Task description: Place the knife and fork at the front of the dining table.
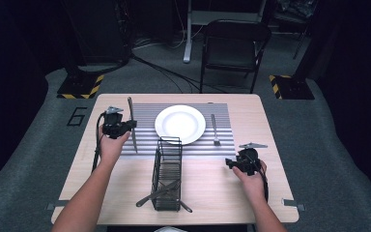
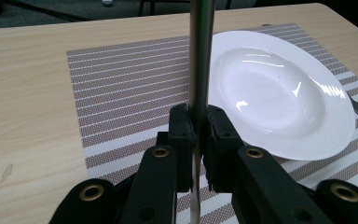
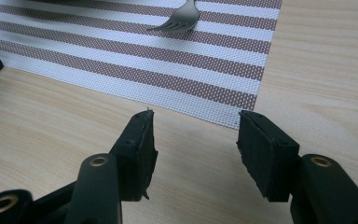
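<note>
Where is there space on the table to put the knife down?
The striped mat is bare between its left edge and the plate. Bare wood lies left of the wire caddy. It is crowded around the caddy, where cutlery pokes out.

We see a counter of pale wood grain with a smooth, matt face. On it lies a woven placemat, a coarse mesh cloth in brown and white stripes. The plate looks like glossy white ceramic, catching bright reflections. The knife is brushed, satiny metal, and so is the fork. The caddy is thin dark wire. Each hand-held gripper, left and right, is matt black plastic with brass-coloured rivets and roughish pads.
</note>
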A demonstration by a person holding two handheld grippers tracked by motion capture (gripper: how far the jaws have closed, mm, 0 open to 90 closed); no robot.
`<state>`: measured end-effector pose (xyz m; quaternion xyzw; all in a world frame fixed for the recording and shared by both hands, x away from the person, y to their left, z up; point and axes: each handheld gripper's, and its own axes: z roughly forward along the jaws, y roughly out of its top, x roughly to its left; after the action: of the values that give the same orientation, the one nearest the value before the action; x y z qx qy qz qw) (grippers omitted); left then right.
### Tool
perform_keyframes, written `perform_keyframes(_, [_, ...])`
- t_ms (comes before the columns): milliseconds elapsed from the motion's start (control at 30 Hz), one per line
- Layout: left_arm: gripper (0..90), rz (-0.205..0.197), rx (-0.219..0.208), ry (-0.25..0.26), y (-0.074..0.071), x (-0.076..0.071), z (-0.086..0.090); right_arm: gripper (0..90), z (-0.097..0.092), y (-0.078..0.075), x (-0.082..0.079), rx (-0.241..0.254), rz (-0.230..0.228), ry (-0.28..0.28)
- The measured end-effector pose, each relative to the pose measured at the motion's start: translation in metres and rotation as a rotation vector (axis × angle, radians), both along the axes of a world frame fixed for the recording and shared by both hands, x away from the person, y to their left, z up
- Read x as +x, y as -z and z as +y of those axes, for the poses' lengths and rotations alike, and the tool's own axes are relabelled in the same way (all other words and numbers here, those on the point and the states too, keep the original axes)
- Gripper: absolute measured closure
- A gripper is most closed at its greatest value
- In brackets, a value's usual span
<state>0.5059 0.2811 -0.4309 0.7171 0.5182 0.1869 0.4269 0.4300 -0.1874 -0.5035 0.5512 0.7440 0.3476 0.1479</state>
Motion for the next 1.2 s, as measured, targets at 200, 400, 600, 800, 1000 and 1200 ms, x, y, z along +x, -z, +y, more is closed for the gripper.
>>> perform_keyframes(200, [82.4,-0.015,-0.018,-0.014,0.004,0.001,0.002,45.9,-0.001,-0.001,0.0,0.0,-0.009,0.001])
perform_keyframes(400, [82.4,-0.021,-0.051,-0.031,0.012,0.008,0.003,46.0,0.0,0.0,0.0,0.001,-0.005,-0.002])
perform_keyframes(600, [82.4,-0.011,-0.083,-0.061,0.019,0.016,0.0,46.0,-0.001,0.001,0.001,-0.001,-0.005,0.0])
perform_keyframes(800, [82.5,0.028,-0.103,-0.085,0.028,0.025,-0.002,46.0,-0.002,0.001,0.001,0.001,-0.001,0.0])
perform_keyframes(1000, [82.6,0.071,-0.099,-0.111,0.036,0.032,-0.009,45.9,-0.001,0.001,0.001,0.003,0.002,-0.004])
perform_keyframes(1200, [82.5,0.073,-0.074,-0.128,0.036,0.037,-0.019,45.9,-0.002,0.002,0.002,0.0,0.003,-0.01])
